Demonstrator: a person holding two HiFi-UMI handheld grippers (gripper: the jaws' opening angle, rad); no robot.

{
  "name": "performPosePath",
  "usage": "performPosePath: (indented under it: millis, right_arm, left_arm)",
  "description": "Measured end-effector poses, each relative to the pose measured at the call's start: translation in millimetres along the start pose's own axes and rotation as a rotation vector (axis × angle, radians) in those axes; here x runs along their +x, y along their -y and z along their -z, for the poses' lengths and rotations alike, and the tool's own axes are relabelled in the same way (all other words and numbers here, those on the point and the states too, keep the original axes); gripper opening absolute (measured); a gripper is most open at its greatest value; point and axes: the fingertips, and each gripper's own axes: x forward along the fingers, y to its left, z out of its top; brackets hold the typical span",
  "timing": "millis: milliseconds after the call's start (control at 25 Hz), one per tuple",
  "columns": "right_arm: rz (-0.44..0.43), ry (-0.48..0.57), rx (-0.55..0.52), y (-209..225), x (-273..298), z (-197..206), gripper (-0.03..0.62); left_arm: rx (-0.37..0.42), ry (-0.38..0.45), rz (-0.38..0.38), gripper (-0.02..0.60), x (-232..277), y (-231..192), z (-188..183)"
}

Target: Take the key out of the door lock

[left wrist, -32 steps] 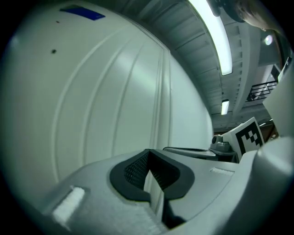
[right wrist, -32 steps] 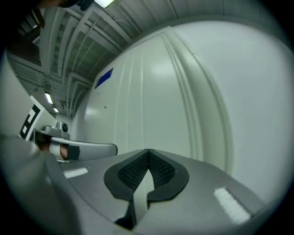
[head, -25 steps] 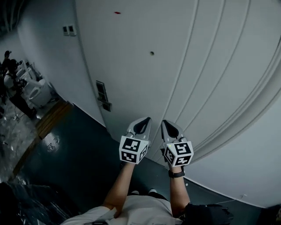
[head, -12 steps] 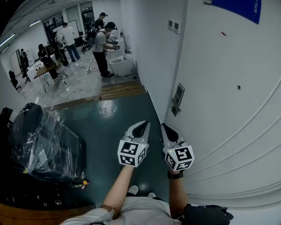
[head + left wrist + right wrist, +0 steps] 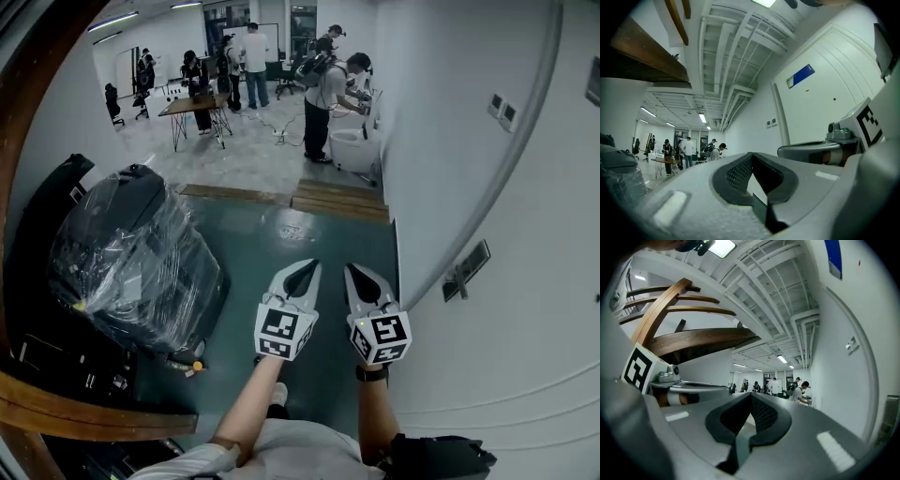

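Now | left gripper [image 5: 304, 274] level, closed | right gripper [image 5: 359, 278] beside it, closed

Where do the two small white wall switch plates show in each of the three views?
Head view: two small white wall switch plates at upper right.
Left gripper view: plates at centre, just left of the white door.
Right gripper view: plates at right, mid-height.
Shared landmark: the person bending at the far end.

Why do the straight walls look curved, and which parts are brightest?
Head view: the wide lens bows the white wall; the far room is bright, the dark green floor dim. Left gripper view: black corners, a glaring ceiling lamp. Right gripper view: the same.
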Motion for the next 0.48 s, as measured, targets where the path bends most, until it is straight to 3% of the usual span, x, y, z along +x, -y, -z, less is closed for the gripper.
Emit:
performPosePath:
  millis: [160, 320, 480]
  right_arm:
    - [-0.047, 0.026, -0.006, -14.2, 79.2, -22.6, 0.006]
    - [0.009, -0.048, -0.096, -30.8, 146.2, 0.8, 0.006]
    - [-0.013, -0.092, -0.066, -36.5, 179.6, 21.5, 0.006]
  left_arm:
    - [0.003, 0.02, -0.051, 0.002, 15.1, -77.5, -14.7]
    - [0.01, 0.028, -0.096, 0.002, 20.6, -152.9, 3.4]
    - [-0.021, -0.01, -0.12, 0.0, 29.6, -188.4, 27.7]
